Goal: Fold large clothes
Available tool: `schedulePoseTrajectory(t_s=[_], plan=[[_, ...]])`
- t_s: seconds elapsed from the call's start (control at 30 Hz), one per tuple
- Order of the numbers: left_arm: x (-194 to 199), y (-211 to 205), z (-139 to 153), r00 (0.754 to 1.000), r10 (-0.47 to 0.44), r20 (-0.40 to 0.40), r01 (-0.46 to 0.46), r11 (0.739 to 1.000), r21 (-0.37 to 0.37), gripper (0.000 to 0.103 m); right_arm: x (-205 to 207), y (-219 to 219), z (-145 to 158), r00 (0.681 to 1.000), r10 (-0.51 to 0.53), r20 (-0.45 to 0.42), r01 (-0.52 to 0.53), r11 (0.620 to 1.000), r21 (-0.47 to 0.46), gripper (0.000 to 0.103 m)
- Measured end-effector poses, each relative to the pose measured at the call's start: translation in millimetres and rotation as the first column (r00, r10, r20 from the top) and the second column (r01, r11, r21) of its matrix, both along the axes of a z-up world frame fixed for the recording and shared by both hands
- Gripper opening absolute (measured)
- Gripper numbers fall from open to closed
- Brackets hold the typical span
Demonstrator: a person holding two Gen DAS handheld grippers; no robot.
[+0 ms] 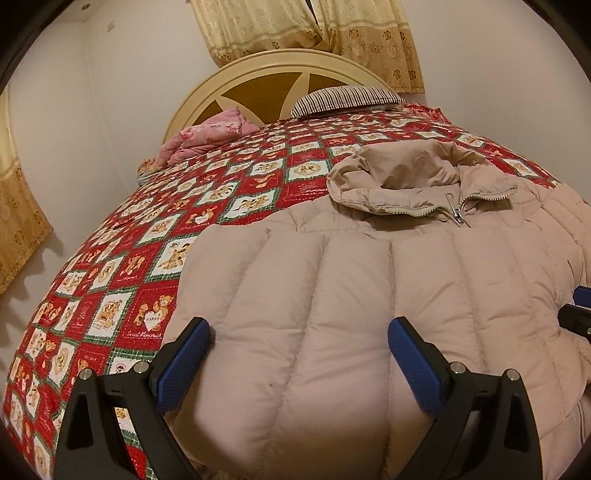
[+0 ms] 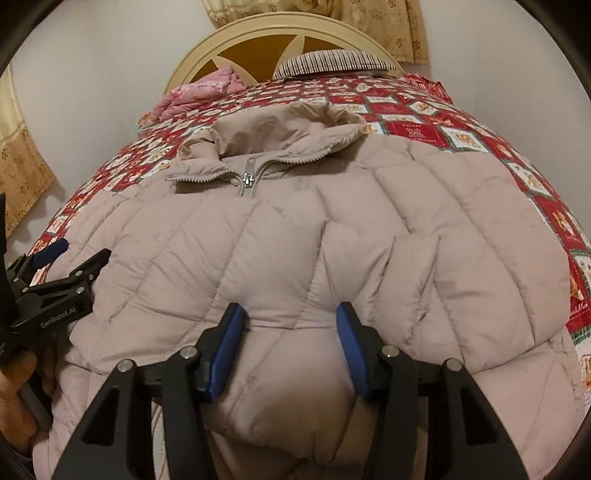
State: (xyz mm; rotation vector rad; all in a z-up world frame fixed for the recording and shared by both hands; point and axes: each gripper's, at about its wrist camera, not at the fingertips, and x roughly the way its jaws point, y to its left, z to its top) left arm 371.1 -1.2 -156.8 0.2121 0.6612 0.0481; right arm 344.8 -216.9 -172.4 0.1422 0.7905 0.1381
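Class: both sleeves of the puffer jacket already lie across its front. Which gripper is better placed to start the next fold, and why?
Probably the right gripper: its open fingers sit closer around a raised ridge of the jacket. The left gripper is spread much wider over flatter fabric.

A bed [image 1: 110,295] fills the room, covered by a red patchwork quilt [image 1: 229,192] printed with teddy bears. Its rounded cream headboard [image 1: 258,74] stands against a plain white wall [image 1: 110,92]. A striped pillow [image 1: 347,98] and a pink bundle of bedding [image 1: 207,138] lie near it. Beige patterned curtains [image 1: 332,33] hang above.
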Motion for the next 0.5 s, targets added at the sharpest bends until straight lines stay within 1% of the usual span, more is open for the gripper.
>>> schedulePoseTrajectory(t_s=[0.17, 0.33, 0.4, 0.43, 0.5], plan=[[0.6, 2.4, 2.2, 1.0, 0.001, -0.004, -0.001, 1.0, -0.013, 0.098, 0.1, -0.1, -1.8, 1.0, -0.003, 0.006, 0.003, 1.0, 0.001, 0.054], [0.2, 5.4, 15.4, 1.0, 0.005, 0.004, -0.005, 1.0, -0.013, 0.098, 1.1, 1.5, -2.9, 1.0, -0.005, 0.006, 0.005, 1.0, -0.014, 0.054], [0.0, 4.9, 21.4, 1.0, -0.002, 0.03, 0.002, 1.0, -0.004, 0.098, 1.3, 1.1, -3.1, 1.0, -0.005, 0.006, 0.005, 1.0, -0.014, 0.054], [1.1, 3.8, 22.9, 0.999, -0.002, 0.047, 0.001, 1.0, 0.017, 0.098, 1.2, 1.2, -3.1, 1.0, -0.005, 0.007, 0.005, 1.0, -0.014, 0.054], [6.2, 2.3, 17.7, 0.999, 0.005, 0.035, -0.007, 0.999, 0.043, 0.098, 1.2, 1.3, -3.2, 1.0, -0.005, 0.007, 0.005, 1.0, -0.015, 0.054]])
